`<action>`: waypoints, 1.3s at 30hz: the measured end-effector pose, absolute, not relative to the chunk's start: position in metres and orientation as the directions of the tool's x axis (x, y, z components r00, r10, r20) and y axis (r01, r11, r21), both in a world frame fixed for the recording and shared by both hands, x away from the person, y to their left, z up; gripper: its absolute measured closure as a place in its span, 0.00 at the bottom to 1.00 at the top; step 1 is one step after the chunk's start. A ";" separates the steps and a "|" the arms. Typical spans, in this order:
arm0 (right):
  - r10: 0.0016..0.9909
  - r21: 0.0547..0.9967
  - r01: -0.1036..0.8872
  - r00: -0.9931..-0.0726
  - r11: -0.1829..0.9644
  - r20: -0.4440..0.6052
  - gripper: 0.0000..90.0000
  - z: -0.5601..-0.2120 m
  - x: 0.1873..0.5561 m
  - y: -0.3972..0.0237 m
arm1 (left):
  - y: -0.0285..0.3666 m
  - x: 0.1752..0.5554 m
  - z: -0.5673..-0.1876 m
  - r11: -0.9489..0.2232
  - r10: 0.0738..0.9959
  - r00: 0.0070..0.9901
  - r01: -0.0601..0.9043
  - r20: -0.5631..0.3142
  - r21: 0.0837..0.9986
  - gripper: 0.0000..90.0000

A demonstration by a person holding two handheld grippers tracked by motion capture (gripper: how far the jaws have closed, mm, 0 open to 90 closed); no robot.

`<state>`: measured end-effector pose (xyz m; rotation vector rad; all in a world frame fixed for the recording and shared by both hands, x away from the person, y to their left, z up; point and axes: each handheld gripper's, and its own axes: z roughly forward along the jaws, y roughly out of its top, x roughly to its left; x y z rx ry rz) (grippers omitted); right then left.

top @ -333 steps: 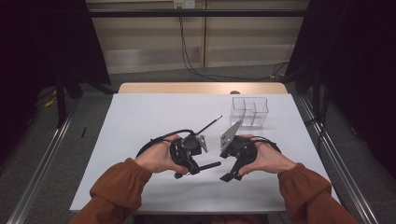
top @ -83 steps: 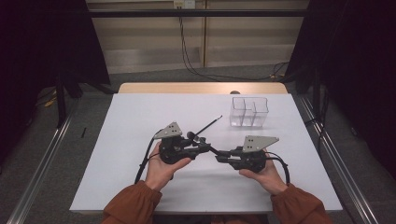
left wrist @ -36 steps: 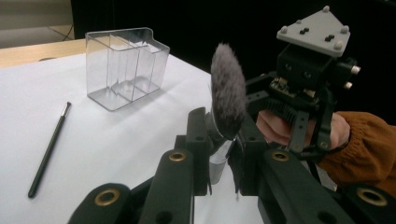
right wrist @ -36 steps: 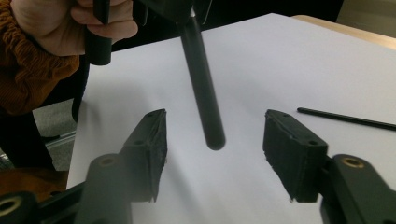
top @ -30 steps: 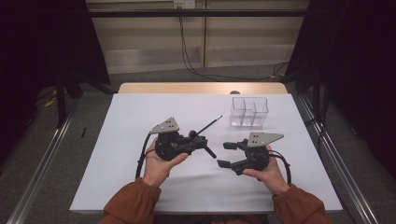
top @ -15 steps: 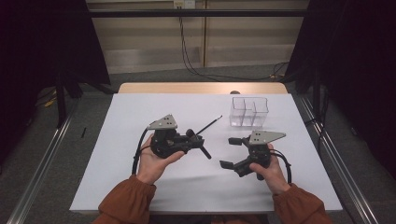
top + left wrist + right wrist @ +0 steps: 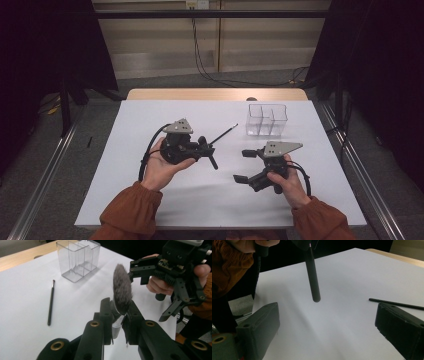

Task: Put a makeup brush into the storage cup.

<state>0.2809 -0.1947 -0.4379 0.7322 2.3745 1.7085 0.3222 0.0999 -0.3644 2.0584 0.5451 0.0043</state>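
1. Left hand-held gripper is clamped on a fluffy makeup brush at the ferrule, bristles beyond its jaws, handle slanting down toward the right one.
2. Right hand-held gripper, whose jaws have just been opening, is spread wide with nothing between them.
3. A handover or regrasp appears to be in hand; next, the brush would probably be carried to the clear organiser ahead of both.
4. A thin brush lies on the table, left of the held brush.
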 end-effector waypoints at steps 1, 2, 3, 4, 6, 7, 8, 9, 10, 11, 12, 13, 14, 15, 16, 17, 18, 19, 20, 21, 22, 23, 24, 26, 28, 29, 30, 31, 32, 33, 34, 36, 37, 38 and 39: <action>0.448 0.918 0.312 -0.876 0.245 0.178 0.07 -0.439 0.282 -0.194 | 0.100 0.323 -0.364 -0.437 0.380 0.901 0.375 -0.210 0.818 0.88; 0.448 0.915 0.317 -0.876 0.249 0.182 0.07 -0.439 0.282 -0.194 | 0.100 0.324 -0.364 -0.444 0.380 0.900 0.381 -0.214 0.811 0.88; 0.450 0.914 0.319 -0.874 0.251 0.182 0.07 -0.439 0.282 -0.193 | 0.099 0.326 -0.364 -0.456 0.378 0.901 0.381 -0.213 0.805 0.88; 0.454 0.913 0.320 -0.872 0.252 0.180 0.07 -0.440 0.283 -0.193 | 0.099 0.327 -0.364 -0.460 0.379 0.901 0.380 -0.210 0.803 0.88; 0.455 0.914 0.317 -0.873 0.252 0.177 0.08 -0.440 0.283 -0.193 | 0.098 0.328 -0.363 -0.470 0.375 0.902 0.383 -0.214 0.795 0.88; 0.455 0.915 0.315 -0.873 0.252 0.175 0.08 -0.439 0.283 -0.192 | 0.097 0.329 -0.363 -0.476 0.372 0.903 0.384 -0.214 0.792 0.88; 0.455 0.915 0.313 -0.874 0.255 0.172 0.08 -0.439 0.283 -0.192 | 0.096 0.329 -0.363 -0.482 0.363 0.904 0.388 -0.224 0.785 0.88; 0.455 0.914 0.313 -0.874 0.257 0.171 0.08 -0.439 0.283 -0.192 | 0.095 0.329 -0.364 -0.492 0.361 0.906 0.386 -0.221 0.780 0.88; 0.455 0.915 0.311 -0.874 0.258 0.169 0.08 -0.438 0.282 -0.191 | 0.093 0.329 -0.365 -0.498 0.358 0.907 0.387 -0.222 0.776 0.88; 0.454 0.915 0.310 -0.875 0.259 0.168 0.07 -0.438 0.282 -0.191 | 0.092 0.328 -0.365 -0.508 0.355 0.908 0.388 -0.224 0.769 0.88; 0.451 0.915 0.308 -0.877 0.261 0.166 0.07 -0.438 0.282 -0.190 | 0.090 0.328 -0.366 -0.515 0.351 0.910 0.386 -0.223 0.765 0.88; 0.450 0.914 0.308 -0.877 0.263 0.166 0.07 -0.438 0.282 -0.190 | 0.089 0.327 -0.367 -0.521 0.348 0.910 0.387 -0.224 0.761 0.88; 0.450 0.914 0.309 -0.877 0.263 0.167 0.07 -0.438 0.282 -0.190 | 0.088 0.327 -0.367 -0.525 0.347 0.910 0.387 -0.225 0.758 0.88; 0.447 0.915 0.307 -0.879 0.263 0.167 0.08 -0.438 0.282 -0.189 | 0.087 0.328 -0.367 -0.530 0.342 0.911 0.388 -0.228 0.754 0.88; 0.450 0.914 0.307 -0.878 0.265 0.164 0.08 -0.438 0.282 -0.188 | 0.086 0.327 -0.367 -0.536 0.344 0.912 0.386 -0.223 0.751 0.88; 0.455 0.914 0.307 -0.876 0.265 0.162 0.08 -0.437 0.282 -0.188 | 0.085 0.327 -0.366 -0.540 0.343 0.912 0.387 -0.224 0.747 0.88; 0.456 0.914 0.307 -0.875 0.266 0.162 0.08 -0.437 0.282 -0.187 | 0.084 0.327 -0.366 -0.542 0.341 0.913 0.385 -0.223 0.747 0.88; 0.453 0.913 0.308 -0.876 0.267 0.163 0.08 -0.437 0.282 -0.186 | 0.083 0.327 -0.366 -0.541 0.342 0.913 0.384 -0.222 0.749 0.88; 0.454 0.914 0.307 -0.876 0.267 0.161 0.08 -0.437 0.282 -0.186 | 0.083 0.327 -0.365 -0.543 0.342 0.913 0.385 -0.222 0.746 0.88; 0.452 0.914 0.304 -0.878 0.268 0.159 0.08 -0.436 0.282 -0.185 | 0.082 0.327 -0.365 -0.543 0.341 0.914 0.382 -0.219 0.748 0.88; 0.447 0.914 0.304 -0.880 0.269 0.161 0.08 -0.436 0.282 -0.184 | 0.081 0.327 -0.364 -0.544 0.340 0.914 0.382 -0.220 0.747 0.88; 0.445 0.913 0.302 -0.881 0.273 0.159 0.08 -0.436 0.282 -0.183 | 0.080 0.327 -0.364 -0.545 0.336 0.915 0.380 -0.221 0.747 0.88; 0.442 0.914 0.299 -0.883 0.275 0.156 0.08 -0.437 0.282 -0.182 | 0.079 0.327 -0.365 -0.541 0.336 0.916 0.378 -0.219 0.751 0.88; 0.436 0.914 0.291 -0.888 0.282 0.148 0.10 -0.437 0.282 -0.180 | 0.077 0.327 -0.366 -0.542 0.338 0.914 0.383 -0.223 0.748 0.88; 0.426 0.925 0.264 -0.895 0.273 0.130 0.11 -0.439 0.283 -0.177 | 0.074 0.327 -0.368 -0.543 0.336 0.914 0.385 -0.228 0.746 0.88; 0.427 0.934 0.241 -0.897 0.263 0.111 0.12 -0.440 0.284 -0.176 | 0.073 0.327 -0.369 -0.544 0.336 0.914 0.386 -0.228 0.745 0.88; 0.438 0.940 0.232 -0.893 0.251 0.103 0.11 -0.441 0.284 -0.175 | 0.072 0.327 -0.369 -0.546 0.334 0.915 0.385 -0.228 0.744 0.88; 0.430 0.940 0.238 -0.896 0.245 0.115 0.10 -0.441 0.285 -0.174 | 0.071 0.327 -0.370 -0.543 0.334 0.914 0.388 -0.232 0.745 0.88; 0.418 0.938 0.247 -0.899 0.242 0.129 0.10 -0.442 0.286 -0.173 | 0.070 0.327 -0.370 -0.545 0.333 0.914 0.386 -0.230 0.744 0.88; 0.416 0.935 0.251 -0.900 0.249 0.131 0.10 -0.442 0.286 -0.171 | 0.069 0.326 -0.371 -0.545 0.331 0.915 0.386 -0.232 0.745 0.88; 0.417 0.933 0.254 -0.900 0.255 0.131 0.09 -0.442 0.285 -0.169 | 0.068 0.326 -0.372 -0.546 0.327 0.916 0.385 -0.233 0.744 0.88; 0.409 0.928 0.267 -0.901 0.259 0.145 0.09 -0.443 0.285 -0.165 | 0.066 0.326 -0.373 -0.547 0.327 0.916 0.385 -0.233 0.743 0.88; 0.404 0.927 0.271 -0.903 0.260 0.150 0.08 -0.443 0.286 -0.164 | 0.066 0.326 -0.373 -0.547 0.327 0.915 0.386 -0.235 0.743 0.88; 0.406 0.924 0.283 -0.899 0.255 0.163 0.07 -0.443 0.286 -0.162 | 0.065 0.326 -0.374 -0.547 0.325 0.916 0.385 -0.236 0.743 0.88; 0.407 0.923 0.295 -0.896 0.247 0.177 0.07 -0.444 0.287 -0.161 | 0.064 0.326 -0.374 -0.548 0.323 0.916 0.385 -0.236 0.743 0.88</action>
